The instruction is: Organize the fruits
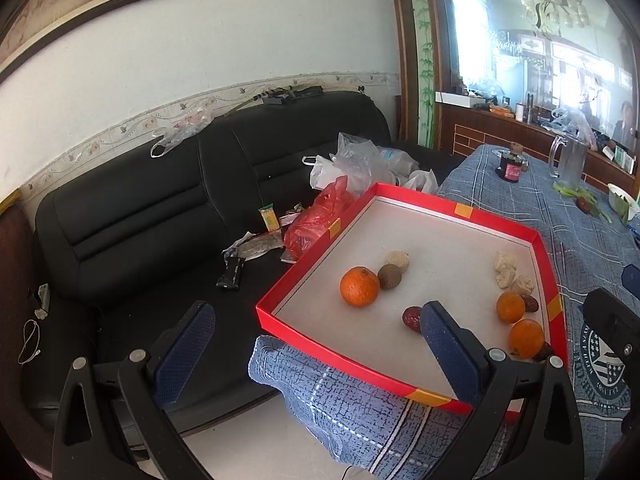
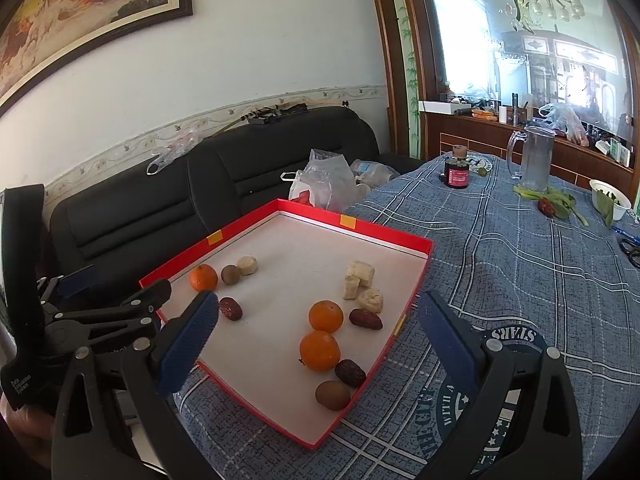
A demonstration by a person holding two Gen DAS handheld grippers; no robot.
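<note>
A shallow red tray [image 1: 416,197] [image 2: 384,231] with a white floor lies on the table's left corner. At its left sit an orange [image 1: 359,286] [image 2: 203,277], a brown round fruit [image 1: 389,276] [image 2: 231,275], a beige chunk [image 1: 397,261] and a red date [image 1: 413,318] [image 2: 230,308]. At its right lie two oranges [image 2: 326,315] [image 2: 320,351], two dates [image 2: 365,319], another brown fruit [image 2: 333,395] and beige chunks [image 2: 360,280]. My left gripper [image 1: 316,348] hovers open at the tray's near left corner. My right gripper [image 2: 320,340] is open above the tray's right end, holding nothing.
A blue checked cloth [image 2: 520,280] covers the table. Far along it stand a dark jar [image 2: 457,172], a clear pitcher [image 2: 534,158], a white bowl [image 2: 608,200] and green leaves. A black sofa [image 1: 140,216] with plastic bags [image 1: 352,164] and wrappers runs along the left.
</note>
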